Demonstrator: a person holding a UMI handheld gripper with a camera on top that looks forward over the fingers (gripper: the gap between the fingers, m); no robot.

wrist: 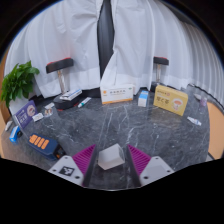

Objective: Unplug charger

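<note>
A small white cube charger sits tilted between my two pink pads, close to the fingertips. My gripper is closed on it and holds it above the dark marble table. No cable or socket shows around the charger. The finger bases are hidden below.
A person in a white shirt with a dark tie stands behind the table. Along the far edge stand a white and orange box, a small carton and a yellow box. A plant and an orange item are at the left.
</note>
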